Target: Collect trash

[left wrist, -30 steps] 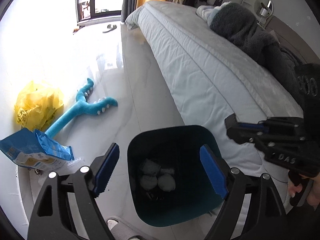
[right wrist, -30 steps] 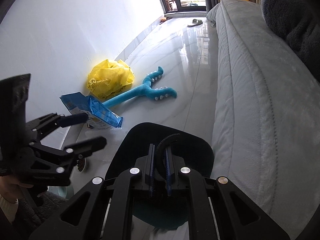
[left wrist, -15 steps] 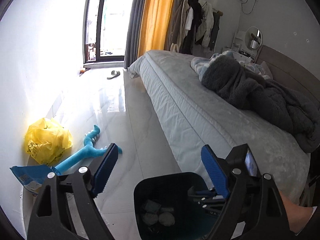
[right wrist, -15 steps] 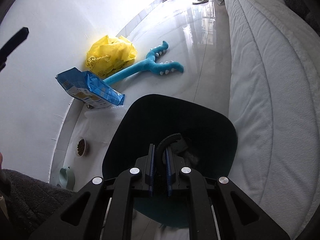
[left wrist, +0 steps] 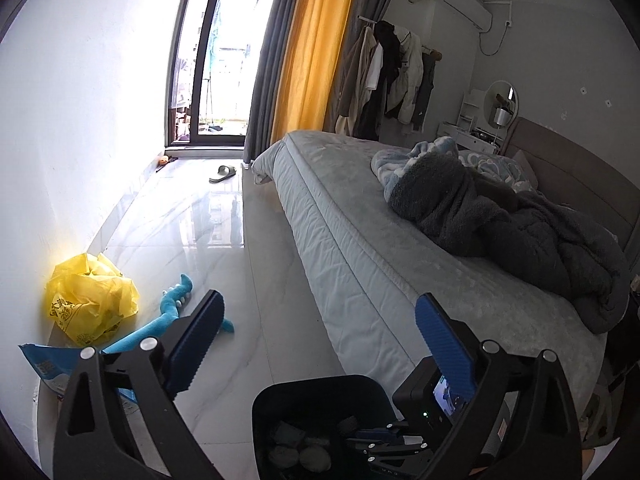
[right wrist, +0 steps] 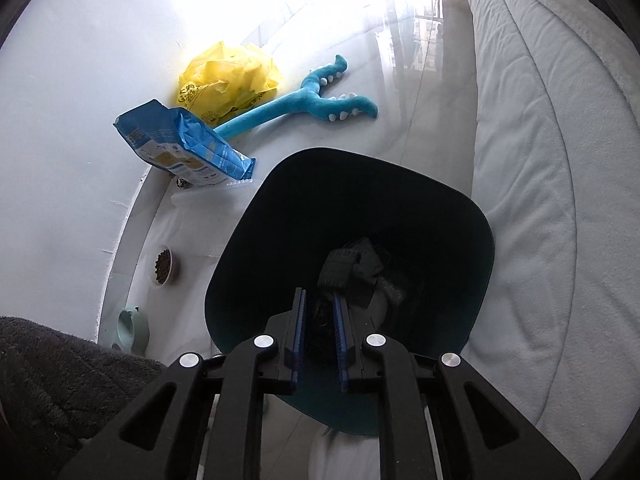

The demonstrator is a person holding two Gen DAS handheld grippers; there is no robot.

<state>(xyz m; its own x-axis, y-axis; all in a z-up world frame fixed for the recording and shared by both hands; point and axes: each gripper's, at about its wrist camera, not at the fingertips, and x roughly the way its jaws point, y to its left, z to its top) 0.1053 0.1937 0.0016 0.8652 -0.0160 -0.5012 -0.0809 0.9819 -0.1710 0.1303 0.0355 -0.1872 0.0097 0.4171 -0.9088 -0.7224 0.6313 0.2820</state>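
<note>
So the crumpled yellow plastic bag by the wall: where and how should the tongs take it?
Judging by its pose, best taken from above and from the open floor side, since the wall backs it. The yellow plastic bag is a loose crumpled heap, so pinch a raised fold at its top rather than spanning the whole. The blue plush toy lies against its floor side, so stay high.
</note>
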